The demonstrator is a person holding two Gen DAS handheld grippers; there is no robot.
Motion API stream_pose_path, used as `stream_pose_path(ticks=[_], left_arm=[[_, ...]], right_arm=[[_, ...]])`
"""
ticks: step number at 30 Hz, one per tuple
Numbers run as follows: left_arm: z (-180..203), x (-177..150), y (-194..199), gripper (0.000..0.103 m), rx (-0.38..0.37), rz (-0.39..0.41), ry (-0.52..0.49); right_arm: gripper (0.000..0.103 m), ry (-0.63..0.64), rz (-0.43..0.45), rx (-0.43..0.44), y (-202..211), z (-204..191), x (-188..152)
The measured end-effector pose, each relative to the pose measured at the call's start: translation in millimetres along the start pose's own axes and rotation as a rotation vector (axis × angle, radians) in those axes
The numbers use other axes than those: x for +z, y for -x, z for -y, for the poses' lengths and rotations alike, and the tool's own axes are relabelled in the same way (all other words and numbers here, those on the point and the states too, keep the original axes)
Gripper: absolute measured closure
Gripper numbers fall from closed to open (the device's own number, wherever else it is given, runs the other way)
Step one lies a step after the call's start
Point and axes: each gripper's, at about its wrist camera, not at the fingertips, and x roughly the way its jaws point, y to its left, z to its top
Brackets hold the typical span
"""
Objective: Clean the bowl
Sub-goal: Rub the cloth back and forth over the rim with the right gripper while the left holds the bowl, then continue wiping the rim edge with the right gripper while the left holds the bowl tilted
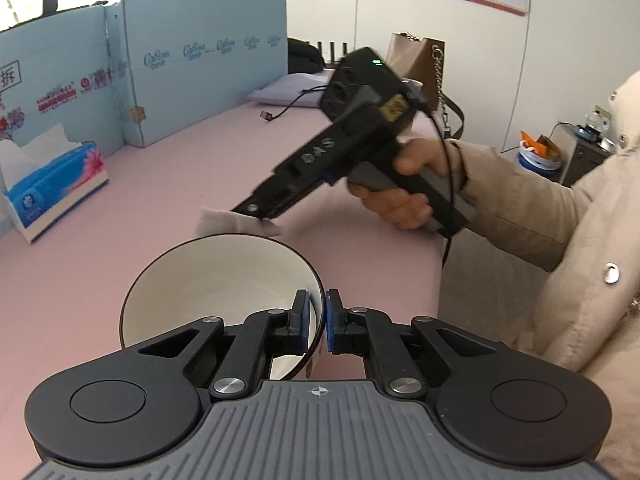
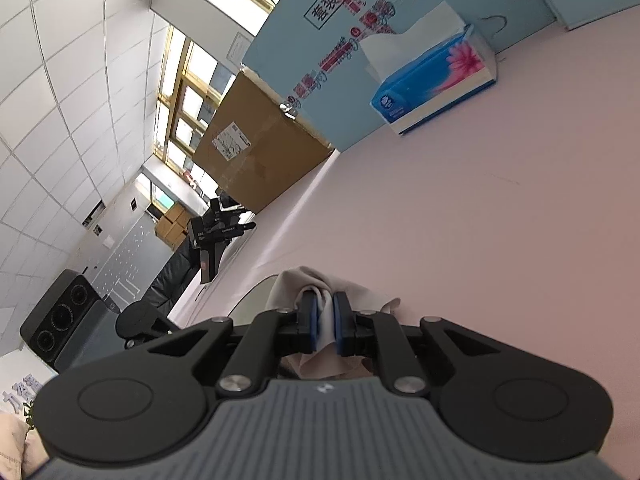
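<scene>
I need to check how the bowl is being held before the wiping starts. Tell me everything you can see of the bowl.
The bowl is round, white and glossy inside with a thin dark rim, ceramic by its look. It is tilted, its opening facing away from the left wrist camera. The left tongs pinch its rim, one pad inside and one outside. The inside looks clean and empty. The tissue held by the right tongs hangs just beyond its far rim; whether they touch is unclear.

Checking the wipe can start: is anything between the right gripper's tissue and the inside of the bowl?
Nothing visible. The left gripper clamps the bowl by its rim, tilted, its inside bare. The right gripper holds the tissue just beyond the far rim.
</scene>
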Motion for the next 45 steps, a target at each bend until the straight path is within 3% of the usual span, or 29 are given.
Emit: stream_pose_path(ticks=[4, 13, 19, 30, 41, 45], left_arm=[[-2.6, -2.6, 1.7, 0.091, -0.019, 0.011, -0.004], [-7.1, -5.0, 1.8, 0.089, -0.041, 0.03, 0.002], [-9.2, -6.6, 1.9, 0.087, -0.031, 0.057, 0.029], [-2.5, 2.6, 9.9, 0.084, 0.046, 0.127, 0.068], [8.2, 23.2, -19.3, 0.08, 0.221, 0.062, 0.082], [2.6, 21.4, -21.6, 0.079, 0.194, 0.053, 0.059]], right_arm=[[0.091, -0.001, -0.028, 0.01, -15.1, 3.5, 12.6], [0.091, -0.005, -0.094, 0.049, -40.4, -1.6, 5.6], [0.091, -0.009, -0.059, 0.032, -18.8, -1.6, -2.7], [0.091, -0.013, 0.011, 0.005, 25.7, -6.4, -33.1], [0.091, -0.016, 0.076, -0.003, 59.1, -17.1, -60.7], [0.091, -0.02, 0.09, -0.014, 65.7, -16.1, -61.3]])
